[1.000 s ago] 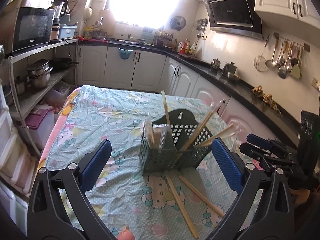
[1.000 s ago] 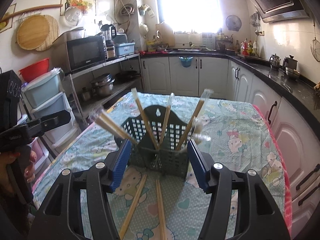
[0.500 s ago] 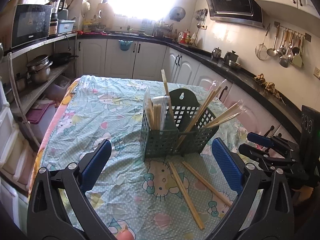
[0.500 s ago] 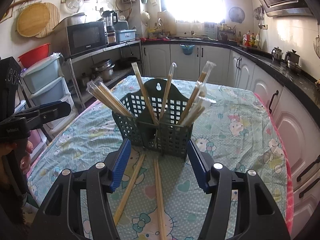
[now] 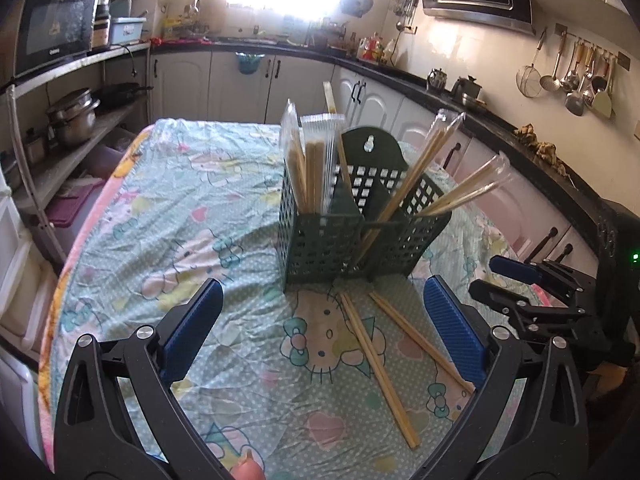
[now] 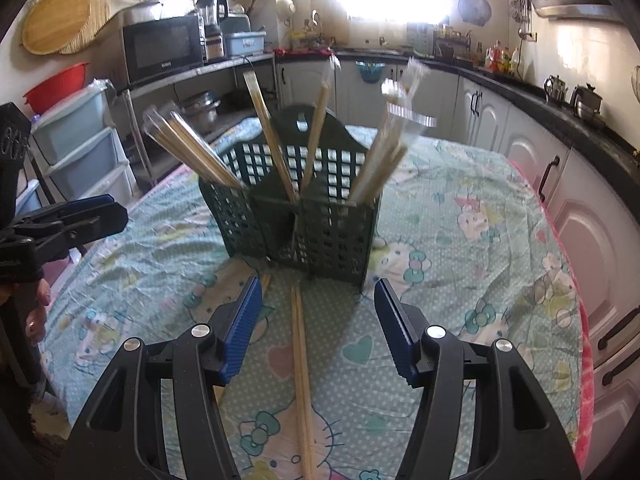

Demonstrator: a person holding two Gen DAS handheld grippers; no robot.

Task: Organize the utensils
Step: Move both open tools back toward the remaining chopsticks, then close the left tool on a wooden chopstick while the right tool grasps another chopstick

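The left gripper [image 5: 320, 324] is hovering with its blue pads spread wide, holding nothing. The right gripper [image 6: 318, 326] is likewise hanging with its fingers parted and empty. Each is showing at the edge of the other's view, both pointing forward, well apart.

**Caddy upright, two chopstick pairs loose on the cloth**

You've got a dark green perforated caddy [image 5: 352, 236] standing upright on the tablecloth, tall back panel with a keyhole slot, divider splitting it into compartments. Wrapped chopsticks [image 5: 314, 168] stand near vertical in its left compartment in your left wrist view; more clear-sleeved pairs [image 5: 460, 196] lean out to the right. One bare chopstick pair [image 5: 378, 364] and a second [image 5: 420, 344] lie flat in front of the caddy, fanning apart away from it, near ends just beside its base.
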